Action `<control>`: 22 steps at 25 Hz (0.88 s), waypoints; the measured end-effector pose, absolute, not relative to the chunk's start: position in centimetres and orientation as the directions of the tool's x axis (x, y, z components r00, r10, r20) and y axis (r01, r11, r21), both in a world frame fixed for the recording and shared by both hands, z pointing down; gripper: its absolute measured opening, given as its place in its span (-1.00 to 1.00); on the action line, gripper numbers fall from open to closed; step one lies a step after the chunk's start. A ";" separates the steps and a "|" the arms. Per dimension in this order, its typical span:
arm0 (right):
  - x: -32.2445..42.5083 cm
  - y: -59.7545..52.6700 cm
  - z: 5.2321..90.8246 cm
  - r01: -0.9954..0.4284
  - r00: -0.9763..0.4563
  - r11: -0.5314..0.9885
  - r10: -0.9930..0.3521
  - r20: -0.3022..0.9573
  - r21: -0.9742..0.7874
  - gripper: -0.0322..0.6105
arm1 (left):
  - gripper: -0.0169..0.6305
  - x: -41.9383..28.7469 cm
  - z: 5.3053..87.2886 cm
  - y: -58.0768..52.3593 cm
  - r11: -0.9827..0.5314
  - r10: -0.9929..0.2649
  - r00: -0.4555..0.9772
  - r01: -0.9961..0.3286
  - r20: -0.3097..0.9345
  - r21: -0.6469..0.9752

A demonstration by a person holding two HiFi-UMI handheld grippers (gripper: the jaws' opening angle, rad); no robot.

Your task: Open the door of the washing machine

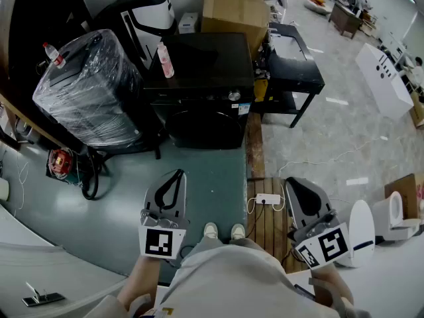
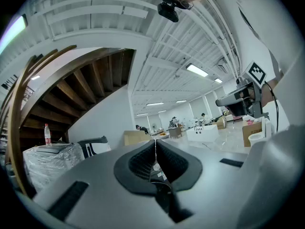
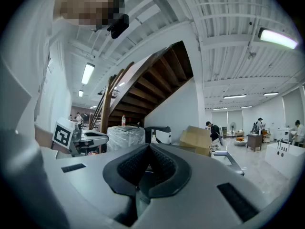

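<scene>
The black washing machine (image 1: pixel 205 78) stands ahead in the head view, its round front door (image 1: pixel 199 126) closed and facing me. Both grippers are held low and level, well short of it. My left gripper (image 1: pixel 177 173) is shut with nothing between its jaws; in its own view the left gripper (image 2: pixel 155 140) shows its dark pads pressed together. To the right, my right gripper (image 1: pixel 289 180) is also shut and empty, and the right gripper (image 3: pixel 149 146) shows closed pads in its own view too. The machine's door is hidden behind the jaws in both gripper views.
A pink bottle (image 1: pixel 164 59) stands on the machine's top. A plastic-wrapped appliance (image 1: pixel 89 88) sits to its left, cardboard boxes (image 1: pixel 235 8) behind, and a black table (image 1: pixel 295 65) to its right. A power strip (image 1: pixel 268 199) lies on wooden planks (image 1: pixel 265 227) near my shoes (image 1: pixel 224 230).
</scene>
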State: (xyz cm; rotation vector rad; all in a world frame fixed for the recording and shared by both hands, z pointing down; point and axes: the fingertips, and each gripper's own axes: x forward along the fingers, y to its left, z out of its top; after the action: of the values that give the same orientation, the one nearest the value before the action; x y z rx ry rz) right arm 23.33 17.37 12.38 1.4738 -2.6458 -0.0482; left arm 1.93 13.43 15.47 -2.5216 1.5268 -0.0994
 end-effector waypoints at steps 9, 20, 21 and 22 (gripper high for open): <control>23.7 17.1 13.1 -0.865 -0.496 0.501 -0.862 0.104 0.032 -0.81 | -0.88 1.9 15.7 13.6 -0.457 -0.880 0.474 -0.865 -0.035 -0.205; 22.8 16.0 14.2 -0.896 -0.438 0.443 -0.891 0.117 0.022 -0.17 | -0.88 0.4 16.2 12.1 -0.464 -0.877 0.479 -0.863 -0.033 -0.199; 22.6 15.8 14.3 -0.897 -0.436 0.442 -0.892 0.120 0.026 -0.17 | -0.88 0.2 16.3 11.9 -0.464 -0.877 0.479 -0.863 -0.033 -0.198; 22.4 15.6 14.4 -0.897 -0.434 0.440 -0.892 0.122 0.025 -0.17 | -0.88 0.0 16.4 11.7 -0.464 -0.877 0.479 -0.863 -0.033 -0.198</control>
State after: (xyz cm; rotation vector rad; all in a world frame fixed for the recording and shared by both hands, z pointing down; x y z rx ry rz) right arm 22.39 15.64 14.42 1.6010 -2.5647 0.0660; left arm 0.01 11.72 16.39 -2.5364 1.5101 -0.1090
